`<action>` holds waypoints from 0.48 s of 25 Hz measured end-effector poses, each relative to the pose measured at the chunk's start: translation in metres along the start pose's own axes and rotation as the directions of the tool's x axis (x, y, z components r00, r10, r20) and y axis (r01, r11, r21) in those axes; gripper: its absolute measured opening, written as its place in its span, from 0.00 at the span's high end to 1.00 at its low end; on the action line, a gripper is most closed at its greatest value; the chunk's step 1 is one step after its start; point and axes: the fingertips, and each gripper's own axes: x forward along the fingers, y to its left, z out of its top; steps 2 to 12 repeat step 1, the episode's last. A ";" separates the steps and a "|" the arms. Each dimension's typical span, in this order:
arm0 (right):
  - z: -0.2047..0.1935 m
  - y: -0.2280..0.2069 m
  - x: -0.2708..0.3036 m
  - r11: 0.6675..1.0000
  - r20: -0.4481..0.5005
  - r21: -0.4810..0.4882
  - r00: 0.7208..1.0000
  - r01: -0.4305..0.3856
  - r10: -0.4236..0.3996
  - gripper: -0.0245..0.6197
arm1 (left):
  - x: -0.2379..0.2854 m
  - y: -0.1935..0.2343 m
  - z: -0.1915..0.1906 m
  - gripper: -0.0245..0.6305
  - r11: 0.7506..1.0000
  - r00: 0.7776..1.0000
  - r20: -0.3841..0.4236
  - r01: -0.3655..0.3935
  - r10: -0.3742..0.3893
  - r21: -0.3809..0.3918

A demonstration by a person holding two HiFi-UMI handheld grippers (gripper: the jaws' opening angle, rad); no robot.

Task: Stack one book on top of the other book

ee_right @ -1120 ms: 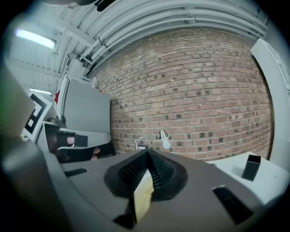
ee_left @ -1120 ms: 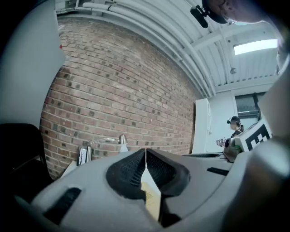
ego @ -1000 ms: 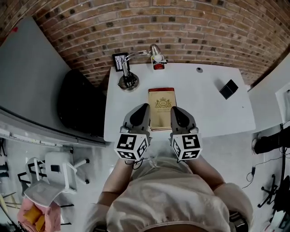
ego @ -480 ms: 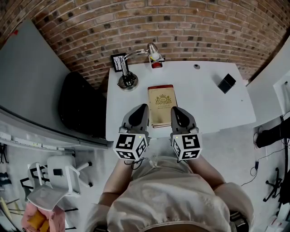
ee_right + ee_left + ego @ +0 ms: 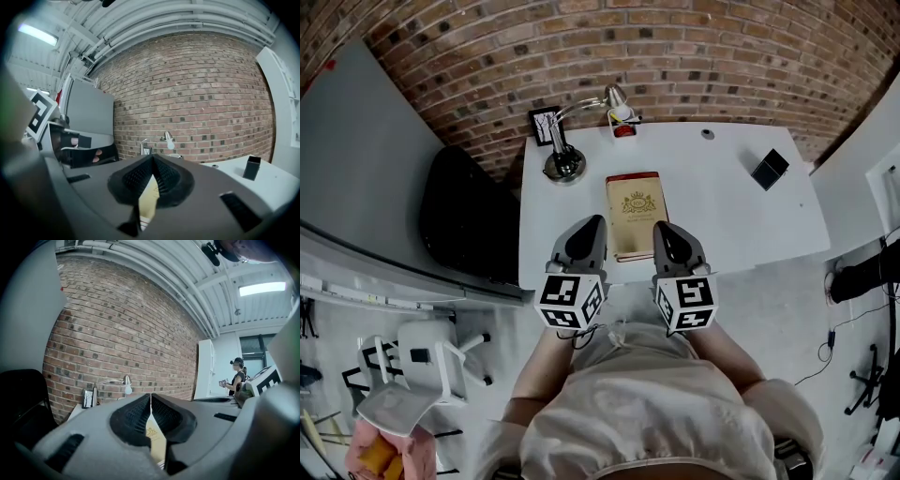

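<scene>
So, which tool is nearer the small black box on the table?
Right. The right tool is below-left of the small black box in the head view; the left tool is further left.

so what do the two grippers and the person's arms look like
The left gripper and right gripper are smooth grey tapered shells with a dark patch on top. Their jaws are lined with black ribbed pads. Each carries a white cube printed with black square markers at its rear. The person wears a pale cream top, and the forearms are bare.
</scene>
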 end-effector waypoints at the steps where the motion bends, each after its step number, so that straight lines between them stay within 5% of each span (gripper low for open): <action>1: -0.002 0.000 -0.001 1.000 -0.005 0.002 1.000 0.001 -0.001 0.92 | 0.000 0.001 -0.003 0.93 1.000 1.000 -0.009 -0.005 0.005 0.003; 12: -0.002 0.000 -0.001 1.000 -0.005 0.002 1.000 0.001 -0.001 0.92 | 0.000 0.001 -0.003 0.93 1.000 1.000 -0.009 -0.005 0.005 0.003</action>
